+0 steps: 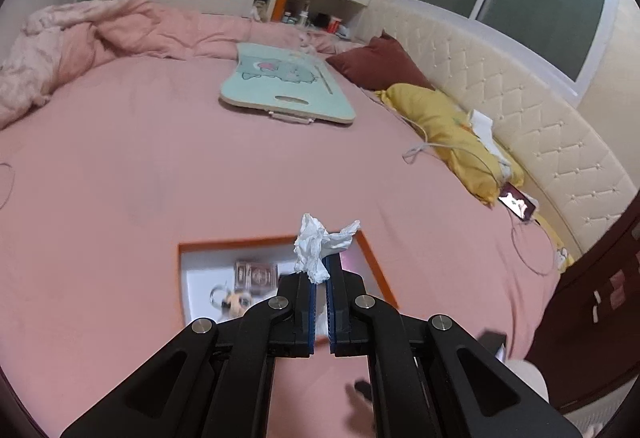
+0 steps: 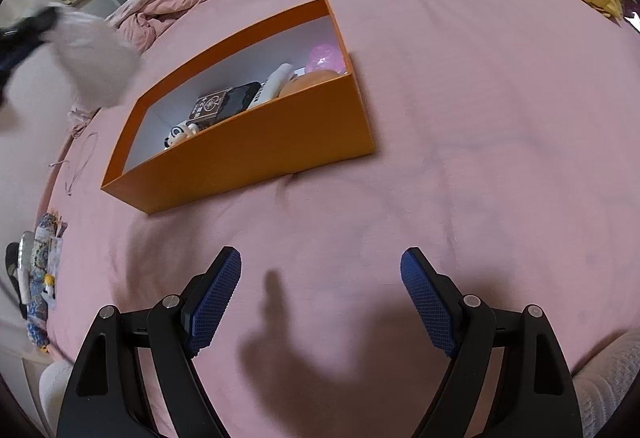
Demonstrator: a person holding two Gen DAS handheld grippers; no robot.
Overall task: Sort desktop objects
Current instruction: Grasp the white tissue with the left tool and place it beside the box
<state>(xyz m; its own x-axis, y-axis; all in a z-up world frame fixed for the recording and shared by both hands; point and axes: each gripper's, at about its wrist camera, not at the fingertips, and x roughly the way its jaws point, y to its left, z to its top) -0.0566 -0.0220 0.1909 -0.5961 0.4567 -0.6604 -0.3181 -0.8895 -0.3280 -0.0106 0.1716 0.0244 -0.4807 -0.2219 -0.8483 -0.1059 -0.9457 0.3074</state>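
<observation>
1. Left wrist view: the left gripper [image 1: 320,270] is pinching one crumpled white tissue [image 1: 320,244], held clear above the near edge of the orange box [image 1: 372,258], probably to drop it in or carry it off as rubbish.
2. One orange box lies on the pink bedspread [image 2: 460,117], holding at least five small things, among them a panda figure [image 2: 180,133] at its left end.
3. Right gripper [image 2: 320,298], nearest, hangs spread wide and empty over bare bedspread, likely waiting.

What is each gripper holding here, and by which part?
The left gripper is shut on a crumpled white tissue, pinching its lower end. The right gripper is open and holds nothing.
</observation>
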